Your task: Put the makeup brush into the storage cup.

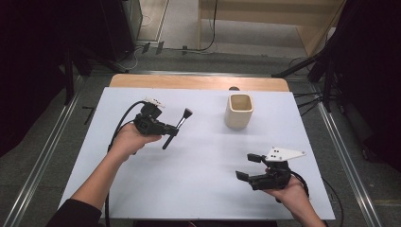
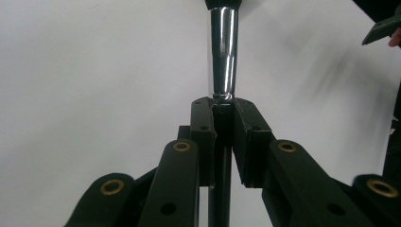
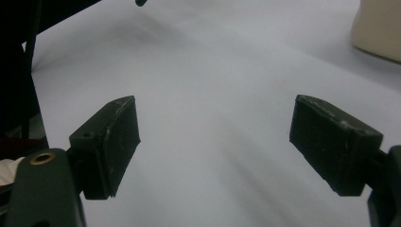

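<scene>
A: What is lying on the white table (image 1: 198, 189) right now?

B: A cream square-mouthed cup (image 1: 239, 111) is standing upright in the upper right of centre of the high view, and the left gripper (image 1: 171, 132) is hovering left of centre, gripping a makeup brush (image 1: 177, 128).

A: How is the brush sitting in the claw?

B: The jaws are clamping its dark handle just below the shiny metal ferrule (image 2: 223, 52). In the high view its long axis is slanting, with the bristle end pointing toward the upper right and the handle trailing down to the lower left.

A: And the cup from there?

B: It is lying to the right and slightly up in the frame, well apart from the brush head. The left gripper is the nearer one, I think.

A: The other hand?

B: The right gripper (image 1: 248, 166) is waiting in the lower right with its jaws spread wide and nothing between them.

A: How does the brush look?

B: Slim, with a black handle, a chrome collar, and bristles that are probably dark, though they are blurry.
</scene>
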A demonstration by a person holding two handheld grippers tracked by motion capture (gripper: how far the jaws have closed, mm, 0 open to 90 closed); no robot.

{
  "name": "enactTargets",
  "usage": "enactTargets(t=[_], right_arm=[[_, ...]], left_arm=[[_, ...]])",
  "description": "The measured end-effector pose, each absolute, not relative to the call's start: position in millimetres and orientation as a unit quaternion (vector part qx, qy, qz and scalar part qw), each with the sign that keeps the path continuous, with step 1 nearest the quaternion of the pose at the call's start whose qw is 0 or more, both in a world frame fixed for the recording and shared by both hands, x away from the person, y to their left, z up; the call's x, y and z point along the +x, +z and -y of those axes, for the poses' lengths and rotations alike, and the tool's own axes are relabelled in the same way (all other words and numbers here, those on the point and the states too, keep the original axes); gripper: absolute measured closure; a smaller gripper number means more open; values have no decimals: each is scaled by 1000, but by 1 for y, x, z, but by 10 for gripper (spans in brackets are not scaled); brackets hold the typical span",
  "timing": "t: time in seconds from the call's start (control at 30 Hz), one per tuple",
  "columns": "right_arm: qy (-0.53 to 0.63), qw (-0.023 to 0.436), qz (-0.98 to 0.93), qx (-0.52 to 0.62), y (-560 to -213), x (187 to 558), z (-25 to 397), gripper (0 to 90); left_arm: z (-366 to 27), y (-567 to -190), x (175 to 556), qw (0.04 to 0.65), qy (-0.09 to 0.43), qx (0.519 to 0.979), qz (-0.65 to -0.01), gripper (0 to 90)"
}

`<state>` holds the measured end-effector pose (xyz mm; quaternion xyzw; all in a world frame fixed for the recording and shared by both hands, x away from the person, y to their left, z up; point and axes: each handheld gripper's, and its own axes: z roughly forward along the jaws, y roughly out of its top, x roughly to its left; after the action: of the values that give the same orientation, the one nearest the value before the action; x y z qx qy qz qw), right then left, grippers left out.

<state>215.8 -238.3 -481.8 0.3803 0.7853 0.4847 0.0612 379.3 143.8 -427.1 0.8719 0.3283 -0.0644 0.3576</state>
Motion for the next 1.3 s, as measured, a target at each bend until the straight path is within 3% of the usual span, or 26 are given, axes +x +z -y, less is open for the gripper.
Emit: enactTargets(t=[1.3], right_arm=[[494,41,-770,401,-470,222,219,144]], left_arm=[[-138,-447,305,457,-74,811,-358,803]])
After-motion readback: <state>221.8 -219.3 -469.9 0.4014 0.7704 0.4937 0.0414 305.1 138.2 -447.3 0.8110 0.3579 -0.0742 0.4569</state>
